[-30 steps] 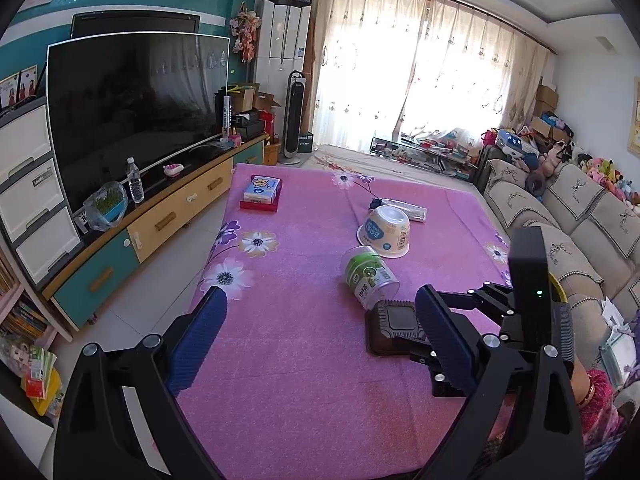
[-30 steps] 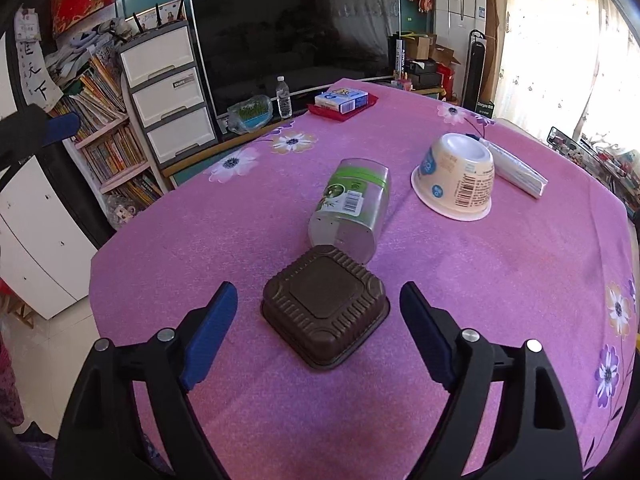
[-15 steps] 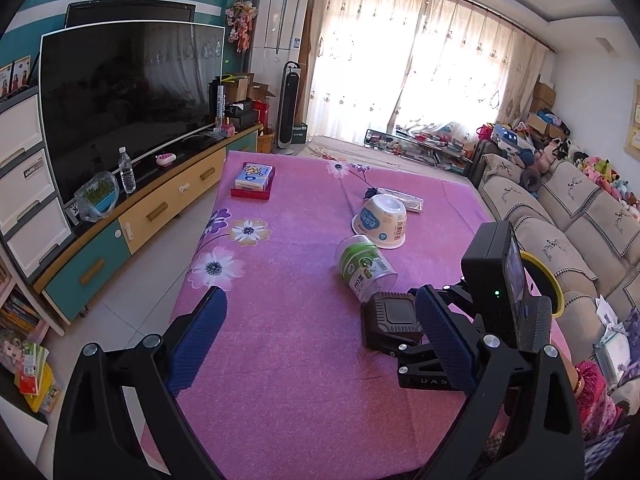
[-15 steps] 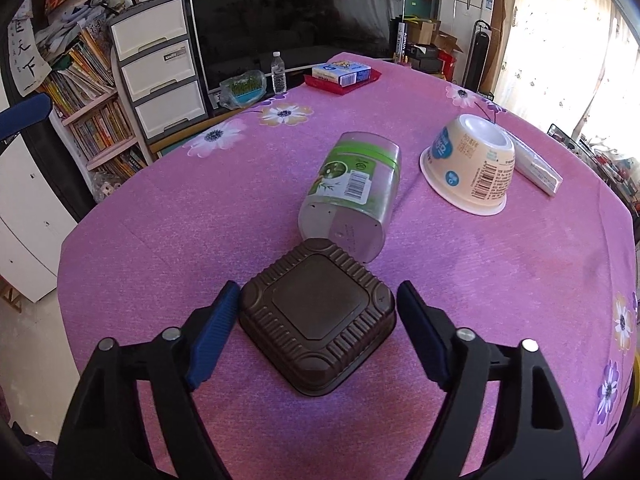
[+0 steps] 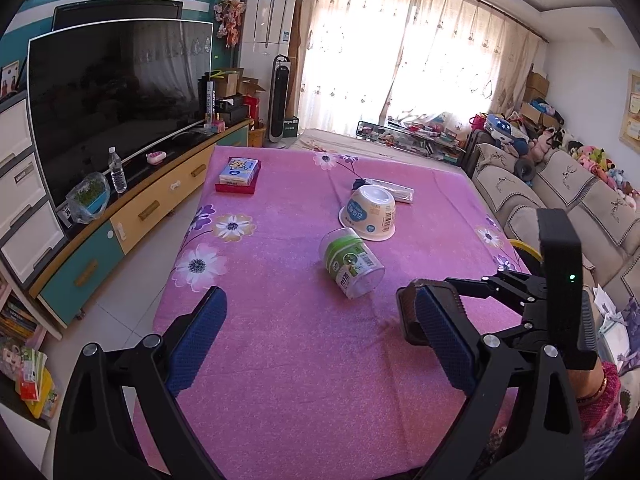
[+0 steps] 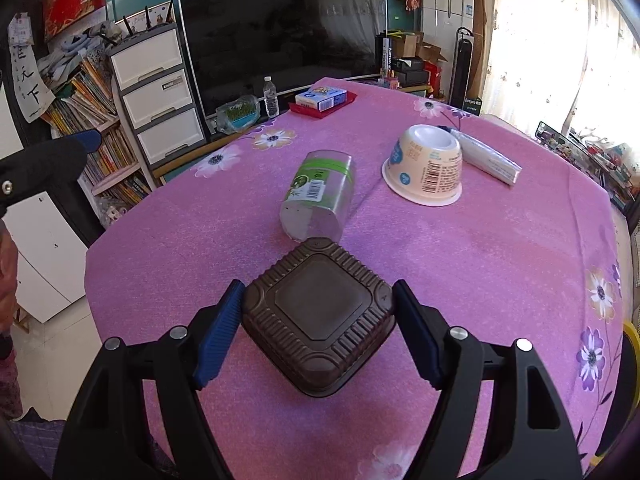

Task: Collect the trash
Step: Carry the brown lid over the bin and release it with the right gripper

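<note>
A brown ribbed plastic tray [image 6: 318,312] lies upside down on the pink flowered tablecloth [image 6: 500,260]. My right gripper [image 6: 318,292] is shut on it, one blue pad against each side corner. Just beyond the tray a clear jar with a green label [image 6: 320,196] lies on its side. Further back stand an upturned white cup [image 6: 426,164] and a plastic-wrapped packet [image 6: 488,158]. My left gripper [image 5: 316,344] hangs open above the near part of the cloth, holding nothing. In its view the jar [image 5: 352,268] and the cup [image 5: 370,214] lie ahead, and the tray [image 5: 406,312] peeks out behind its right finger.
A red tray with a blue box [image 5: 238,176] sits at the table's far left corner. A large TV [image 5: 116,92] on a low cabinet runs along the left, a sofa [image 5: 560,200] along the right. A person's sleeve and hand [image 5: 592,392] hold the right gripper.
The right gripper came forward around the brown tray, and its jaws narrowed until the pads met the tray's corners. The left gripper drifted slightly and stayed open.
</note>
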`<state>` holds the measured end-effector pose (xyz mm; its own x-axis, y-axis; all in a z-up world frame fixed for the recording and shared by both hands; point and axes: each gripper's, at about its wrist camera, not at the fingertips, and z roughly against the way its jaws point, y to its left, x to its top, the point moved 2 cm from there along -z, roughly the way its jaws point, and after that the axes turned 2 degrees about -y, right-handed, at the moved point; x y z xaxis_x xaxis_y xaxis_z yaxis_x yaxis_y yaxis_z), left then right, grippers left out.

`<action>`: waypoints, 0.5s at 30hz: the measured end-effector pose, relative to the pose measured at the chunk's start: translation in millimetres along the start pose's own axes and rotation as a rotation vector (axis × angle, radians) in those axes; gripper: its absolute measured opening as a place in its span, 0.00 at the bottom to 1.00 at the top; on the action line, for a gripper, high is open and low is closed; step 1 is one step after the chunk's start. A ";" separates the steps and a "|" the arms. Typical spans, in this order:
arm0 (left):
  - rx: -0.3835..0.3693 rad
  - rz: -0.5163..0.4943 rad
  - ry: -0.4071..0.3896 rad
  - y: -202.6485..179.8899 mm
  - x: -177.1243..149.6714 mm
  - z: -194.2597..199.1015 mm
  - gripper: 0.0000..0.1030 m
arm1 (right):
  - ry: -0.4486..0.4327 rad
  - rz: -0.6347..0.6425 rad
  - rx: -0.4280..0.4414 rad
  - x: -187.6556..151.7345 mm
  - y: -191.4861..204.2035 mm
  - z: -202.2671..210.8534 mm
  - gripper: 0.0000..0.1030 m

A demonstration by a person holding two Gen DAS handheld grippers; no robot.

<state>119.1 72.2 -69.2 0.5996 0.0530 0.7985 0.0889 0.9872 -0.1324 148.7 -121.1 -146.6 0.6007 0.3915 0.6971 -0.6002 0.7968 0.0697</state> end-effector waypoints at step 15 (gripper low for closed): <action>-0.045 -0.017 0.053 -37.0 -5.4 -35.4 0.91 | -0.058 -0.263 -0.383 -58.1 -182.1 104.5 0.69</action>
<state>140.7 30.1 -89.4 0.6389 0.0267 0.7688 0.1348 0.9801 -0.1460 167.9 -337.1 -125.2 0.6691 0.1361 0.7306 -0.1868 0.9823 -0.0119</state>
